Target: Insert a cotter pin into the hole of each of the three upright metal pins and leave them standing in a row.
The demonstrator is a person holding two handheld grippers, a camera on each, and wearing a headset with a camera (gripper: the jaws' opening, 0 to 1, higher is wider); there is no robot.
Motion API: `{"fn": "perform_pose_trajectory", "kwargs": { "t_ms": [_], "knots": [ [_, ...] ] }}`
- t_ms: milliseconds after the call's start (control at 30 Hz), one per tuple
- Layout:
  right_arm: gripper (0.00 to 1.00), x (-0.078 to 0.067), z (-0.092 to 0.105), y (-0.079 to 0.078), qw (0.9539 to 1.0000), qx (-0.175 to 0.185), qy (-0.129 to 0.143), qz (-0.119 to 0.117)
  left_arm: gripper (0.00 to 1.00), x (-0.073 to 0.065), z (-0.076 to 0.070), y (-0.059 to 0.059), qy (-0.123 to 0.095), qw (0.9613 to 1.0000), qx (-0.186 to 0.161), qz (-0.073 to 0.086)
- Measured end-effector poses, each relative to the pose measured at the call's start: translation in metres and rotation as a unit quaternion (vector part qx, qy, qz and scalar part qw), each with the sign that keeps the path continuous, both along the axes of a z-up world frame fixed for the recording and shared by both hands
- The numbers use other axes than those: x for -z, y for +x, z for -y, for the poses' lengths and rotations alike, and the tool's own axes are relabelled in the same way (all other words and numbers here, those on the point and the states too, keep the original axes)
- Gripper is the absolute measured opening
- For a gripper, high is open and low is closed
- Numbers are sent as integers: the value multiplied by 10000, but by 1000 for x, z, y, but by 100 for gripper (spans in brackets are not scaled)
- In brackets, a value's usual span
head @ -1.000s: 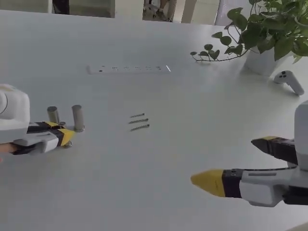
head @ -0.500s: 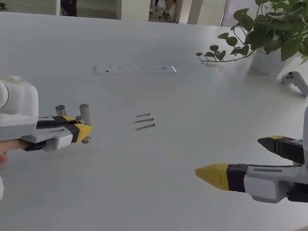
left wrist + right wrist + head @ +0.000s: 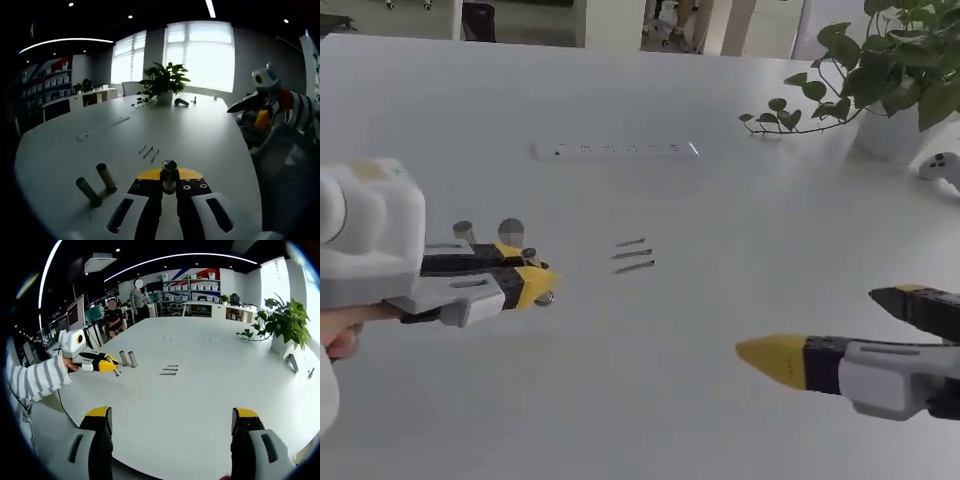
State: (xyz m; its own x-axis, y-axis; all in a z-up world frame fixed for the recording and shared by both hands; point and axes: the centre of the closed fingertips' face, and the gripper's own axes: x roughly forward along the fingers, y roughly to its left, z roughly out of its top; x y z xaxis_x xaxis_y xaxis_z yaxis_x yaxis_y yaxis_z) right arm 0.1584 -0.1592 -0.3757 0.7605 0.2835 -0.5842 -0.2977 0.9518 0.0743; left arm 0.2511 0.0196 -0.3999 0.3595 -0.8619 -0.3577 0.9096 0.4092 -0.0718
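My left gripper (image 3: 538,280) is shut on a short metal pin (image 3: 169,172), held just above the table with its end toward the camera. The pin's foot (image 3: 547,297) pokes out under the yellow tips. Two more metal pins (image 3: 464,233) (image 3: 510,232) stand upright just behind that gripper, also seen as the standing pins (image 3: 107,177) at the left gripper view's lower left. Three cotter pins (image 3: 633,255) lie side by side on the white table (image 3: 650,380), to the right of the held pin. My right gripper (image 3: 825,325) hovers open at the near right, jaws wide apart (image 3: 171,415).
A white power strip (image 3: 615,150) lies farther back on the table. A potted plant (image 3: 890,70) and a white controller (image 3: 942,168) sit at the far right. People stand beyond the table's far end in the right gripper view.
My left gripper has carried the pin to the right, away from the two standing pins and toward the cotter pins. The right gripper has stayed open and nearly still; the head camera shifted.
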Motion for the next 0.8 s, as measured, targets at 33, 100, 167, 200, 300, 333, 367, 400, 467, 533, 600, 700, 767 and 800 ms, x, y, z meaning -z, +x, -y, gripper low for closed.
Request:
{"fn": "perform_pose_trajectory", "kwargs": {
  "t_ms": [33, 100, 167, 200, 300, 333, 367, 400, 467, 533, 600, 700, 767, 800],
  "knots": [
    [98, 0, 0, 0, 10000, -4, 2, 2, 5, 1, 2, -3, 48, 10000, 77, 38],
    [98, 0, -2, 1, 10000, -13, 11, 4, 5, 2, 4, -9, 123, 9997, 209, 85],
    [98, 0, -3, 1, 10000, -29, 19, 0, 5, 2, 6, -13, 129, 9995, 281, 67],
    [98, 1, -3, 1, 10000, -34, 23, 0, 5, 3, 6, -14, 142, 9994, 303, 64],
    [98, 1, -4, 0, 10000, -48, 43, -8, 5, 6, 9, -20, 198, 9991, 382, 58],
    [98, 2, -5, 0, 10000, -49, 45, -11, 5, 6, 10, -22, 199, 9990, 409, 34],
    [98, 2, -5, 0, 10000, -50, 45, -13, 5, 7, 11, -24, 198, 9988, 439, 20],
    [98, 2, -5, 0, 10000, -46, 52, -15, 5, 8, 13, -26, 213, 9987, 468, 26],
    [98, 3, -5, -1, 10000, -34, 70, -19, 5, 12, 15, -29, 291, 9983, 510, 34],
    [98, 3, -5, -1, 10000, -25, 85, -17, 5, 15, 16, -31, 336, 9980, 530, 17],
    [98, 3, -5, -2, 9999, -30, 95, -16, 5, 19, 18, -34, 390, 9976, 572, 7],
    [98, 3, -5, -3, 9999, -49, 85, -24, 5, 25, 21, -38, 478, 9968, 638, 68],
    [98, 4, -5, -4, 9999, -64, 89, -30, 5, 28, 22, -40, 532, 9964, 654, 73],
    [98, 4, -5, -4, 9999, -72, 89, -34, 5, 30, 23, -40, 542, 9963, 661, 58]
  ]
}}
